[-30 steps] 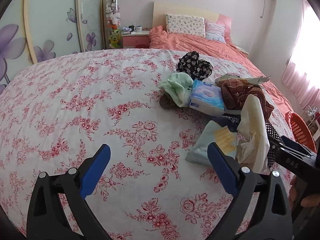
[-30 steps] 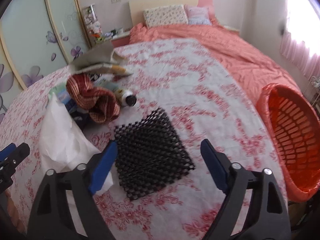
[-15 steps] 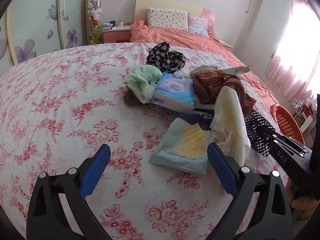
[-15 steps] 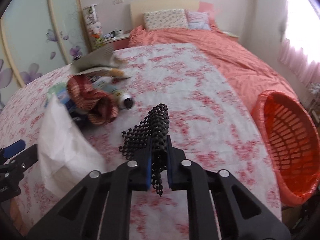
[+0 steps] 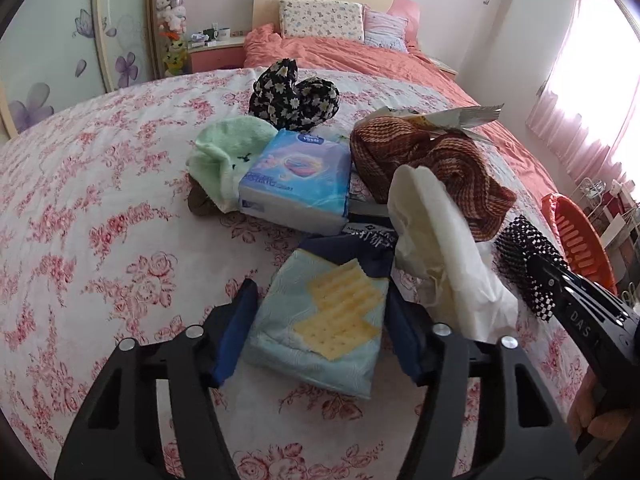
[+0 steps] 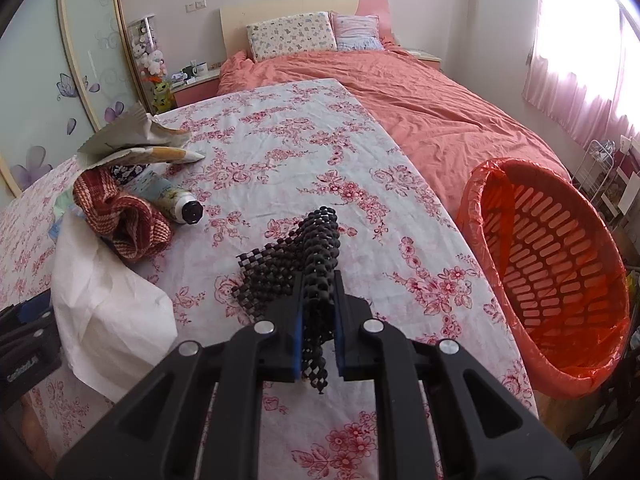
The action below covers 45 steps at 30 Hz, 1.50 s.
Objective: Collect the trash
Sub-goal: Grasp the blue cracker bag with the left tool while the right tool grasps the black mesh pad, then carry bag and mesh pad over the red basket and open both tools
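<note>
My left gripper is partly closed with its blue pads on both sides of a pale blue cracker packet lying on the floral sheet. My right gripper is shut on a black mesh mat, lifted and folded above the bed; the mat also shows in the left wrist view. A crumpled white paper bag stands between the two grippers. An orange slotted basket lined with a red bag stands beside the bed on the right.
A pile lies on the sheet: blue tissue pack, green cloth, black flowered cloth, brown knit cloth, an open wrapper and a bottle. Orange duvet and pillows lie beyond.
My left gripper moved forward to the cracker packet and narrowed around it. My right gripper, open above the flat mesh mat a second ago, shut on it and raised it.
</note>
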Available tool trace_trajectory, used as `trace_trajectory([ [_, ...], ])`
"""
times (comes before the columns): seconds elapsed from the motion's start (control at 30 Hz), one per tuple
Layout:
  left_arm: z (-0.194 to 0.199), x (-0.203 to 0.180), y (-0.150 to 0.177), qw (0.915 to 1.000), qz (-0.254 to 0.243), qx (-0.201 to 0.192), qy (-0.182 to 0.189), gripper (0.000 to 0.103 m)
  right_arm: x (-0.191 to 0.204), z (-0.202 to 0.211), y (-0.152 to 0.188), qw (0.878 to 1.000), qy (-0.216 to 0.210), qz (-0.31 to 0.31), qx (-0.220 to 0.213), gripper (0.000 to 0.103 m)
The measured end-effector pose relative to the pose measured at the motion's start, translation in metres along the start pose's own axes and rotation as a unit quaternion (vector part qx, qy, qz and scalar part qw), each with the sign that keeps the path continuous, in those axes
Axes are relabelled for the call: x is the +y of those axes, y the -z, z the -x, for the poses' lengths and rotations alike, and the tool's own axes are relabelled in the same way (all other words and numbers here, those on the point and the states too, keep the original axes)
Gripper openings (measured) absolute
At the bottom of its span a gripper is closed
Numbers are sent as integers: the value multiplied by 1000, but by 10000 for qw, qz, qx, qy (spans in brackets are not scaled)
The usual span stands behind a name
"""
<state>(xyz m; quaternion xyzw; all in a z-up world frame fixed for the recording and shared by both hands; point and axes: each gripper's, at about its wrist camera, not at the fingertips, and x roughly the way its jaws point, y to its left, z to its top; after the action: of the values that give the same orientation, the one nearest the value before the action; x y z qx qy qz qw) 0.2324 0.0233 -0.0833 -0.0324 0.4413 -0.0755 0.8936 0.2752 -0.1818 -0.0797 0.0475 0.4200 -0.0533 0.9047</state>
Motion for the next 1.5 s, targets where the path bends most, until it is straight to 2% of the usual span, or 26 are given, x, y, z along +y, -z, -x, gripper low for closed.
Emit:
trace_trajectory([
  [0.1,4,4,3,10000,16,-14,27,58,-1,-1,0,10000,-21,-40,14,14],
  [0.3,17,24,14,9999,30,-74,-135,57,-1,-1,0,10000,-18,-53,28,15],
  [0.53,21,71,15,9971,344,-116,-676,58,-2,-3,0,10000,1,-71,57,18],
  [0.63,20,79,13,9955,410,-187,-831,58,-2,-3,0,10000,8,-69,68,19],
  [0.77,19,78,13,9955,373,-180,-854,58,-4,-3,-1,9999,-27,-122,86,19],
  [0.93,21,77,14,9957,401,-189,-810,60,-11,-4,0,9995,-97,-293,105,25],
  [1.17,17,71,13,9944,239,-118,-1023,61,-11,-4,0,9995,-96,-296,106,25],
  [1.5,20,76,13,9955,409,-181,-833,61,-11,-4,0,9994,-114,-312,105,26],
])
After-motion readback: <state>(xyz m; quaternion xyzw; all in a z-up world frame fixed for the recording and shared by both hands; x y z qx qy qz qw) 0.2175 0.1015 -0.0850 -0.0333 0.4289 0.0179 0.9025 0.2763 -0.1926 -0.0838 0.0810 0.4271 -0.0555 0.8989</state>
